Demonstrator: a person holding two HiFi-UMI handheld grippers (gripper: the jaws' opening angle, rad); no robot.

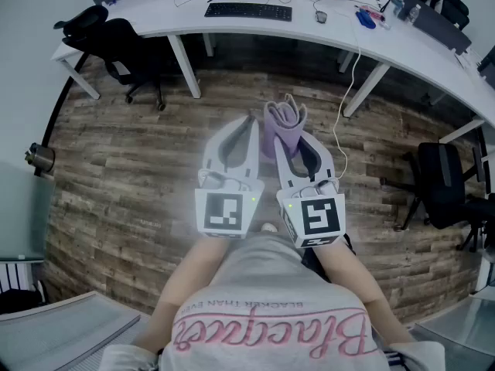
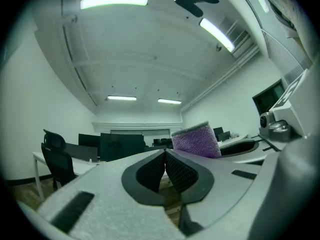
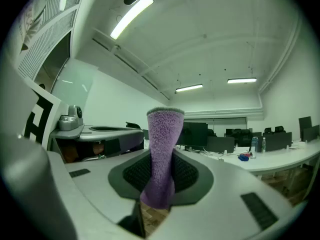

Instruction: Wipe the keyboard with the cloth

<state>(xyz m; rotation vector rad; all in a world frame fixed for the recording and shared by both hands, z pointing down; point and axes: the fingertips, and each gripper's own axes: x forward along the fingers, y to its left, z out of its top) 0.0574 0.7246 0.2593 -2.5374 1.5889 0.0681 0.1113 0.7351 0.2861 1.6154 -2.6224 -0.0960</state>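
Note:
A black keyboard [image 1: 248, 11] lies on the long white desk [image 1: 309, 37] far ahead in the head view. A folded purple cloth [image 1: 285, 120] stands up from my right gripper [image 1: 288, 141], whose jaws are shut on it. In the right gripper view the cloth [image 3: 163, 154] rises upright between the dark pads [image 3: 187, 174]. My left gripper [image 1: 250, 122] hangs just left of it, shut with nothing between its fingers. In the left gripper view its pads [image 2: 150, 171] meet at the tip, and the cloth [image 2: 196, 140] shows just to the right. Both grippers are held over the wooden floor, well short of the desk.
A black office chair [image 1: 116, 41] stands at the desk's left end and another [image 1: 447, 184] at the right. A white cable [image 1: 346, 114] hangs from the desk to the floor. Monitors, a mouse and small blue items [image 1: 366, 18] sit on the desk.

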